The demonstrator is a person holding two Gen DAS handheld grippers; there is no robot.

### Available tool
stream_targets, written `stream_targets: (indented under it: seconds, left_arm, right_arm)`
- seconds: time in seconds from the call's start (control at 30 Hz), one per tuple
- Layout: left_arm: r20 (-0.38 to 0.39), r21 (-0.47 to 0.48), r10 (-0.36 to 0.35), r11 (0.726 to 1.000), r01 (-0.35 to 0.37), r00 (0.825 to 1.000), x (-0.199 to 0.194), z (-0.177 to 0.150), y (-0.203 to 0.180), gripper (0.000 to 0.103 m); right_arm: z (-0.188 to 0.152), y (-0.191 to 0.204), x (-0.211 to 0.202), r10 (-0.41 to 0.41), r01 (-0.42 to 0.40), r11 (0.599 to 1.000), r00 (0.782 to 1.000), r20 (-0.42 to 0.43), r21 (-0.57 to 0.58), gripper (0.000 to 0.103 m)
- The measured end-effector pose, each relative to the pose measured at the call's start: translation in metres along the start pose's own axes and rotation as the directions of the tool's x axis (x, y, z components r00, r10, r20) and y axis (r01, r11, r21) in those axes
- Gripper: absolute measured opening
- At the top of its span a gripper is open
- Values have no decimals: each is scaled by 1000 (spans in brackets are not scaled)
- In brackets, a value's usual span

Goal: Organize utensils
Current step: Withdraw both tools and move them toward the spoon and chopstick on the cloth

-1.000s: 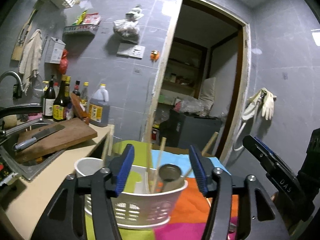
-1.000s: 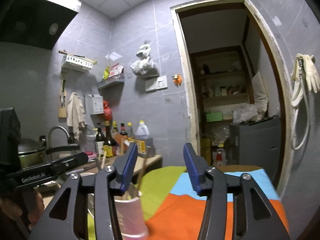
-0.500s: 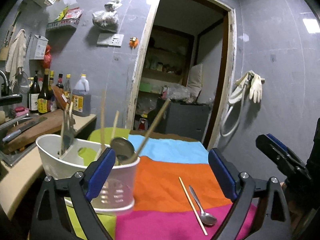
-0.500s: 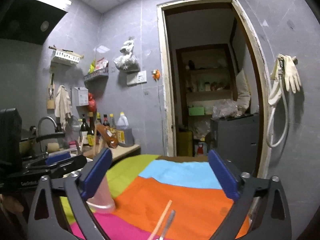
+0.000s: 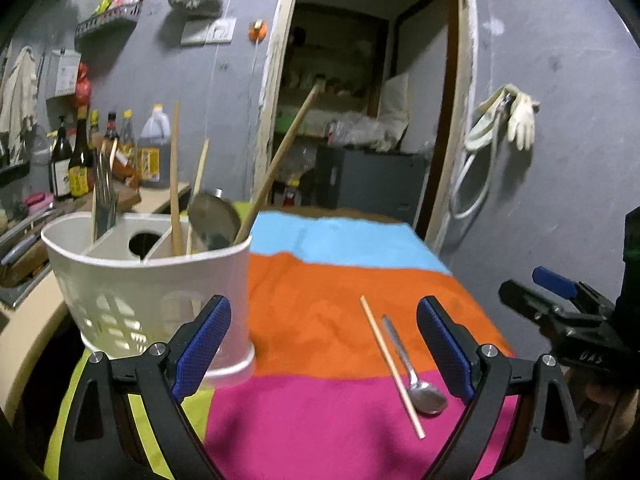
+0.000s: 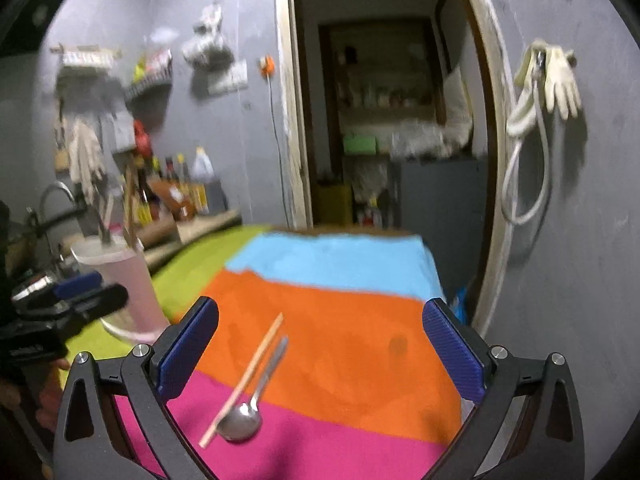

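Note:
A white slotted utensil holder (image 5: 152, 288) stands at the left of the striped cloth (image 5: 344, 280), with chopsticks, forks and a metal spoon upright in it. One loose chopstick (image 5: 390, 364) and a metal spoon (image 5: 416, 376) lie side by side where the orange and pink stripes meet. My left gripper (image 5: 324, 340) is open and empty, its left pad in front of the holder. My right gripper (image 6: 320, 340) is open and empty, above the chopstick (image 6: 244, 376) and spoon (image 6: 252, 404). The holder (image 6: 124, 280) sits left of it.
A counter on the left carries bottles (image 5: 80, 160) and a cutting board by a sink. An open doorway (image 5: 360, 120) lies beyond the table's far edge. Gloves and a hose (image 5: 508, 120) hang on the right wall. The cloth drops off at its right edge.
Both grippers' jaws have spread wide. Both views have swung right and down from the holder, so the loose chopstick and spoon on the cloth have come into view.

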State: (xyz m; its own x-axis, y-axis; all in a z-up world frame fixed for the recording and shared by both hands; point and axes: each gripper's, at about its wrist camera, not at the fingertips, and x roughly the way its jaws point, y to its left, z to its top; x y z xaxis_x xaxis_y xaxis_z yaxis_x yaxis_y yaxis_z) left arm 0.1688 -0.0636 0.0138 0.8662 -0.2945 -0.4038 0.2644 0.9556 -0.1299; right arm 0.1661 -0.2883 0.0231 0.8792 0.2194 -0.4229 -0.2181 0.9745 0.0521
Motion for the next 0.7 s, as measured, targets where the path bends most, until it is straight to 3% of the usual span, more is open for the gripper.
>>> stream_targets:
  seconds: [0.17,0.4,0.7]
  left_arm:
    - [-127,-9,8,1000,-9,992,19,-11,6,91]
    - [-259,-7,32,999,-35,965,38,-21,10,91]
    - [-337,-40,64,996,-83,939,47,-28,23,91]
  right_arm:
    - [-13,6,27,-24,19,999,989,-146,-35,103]
    - [-26,15,54,-33,1,994,954,-297,-106,98]
    - [-37,28,79,-11,-59,986,908,-418,-154,72]
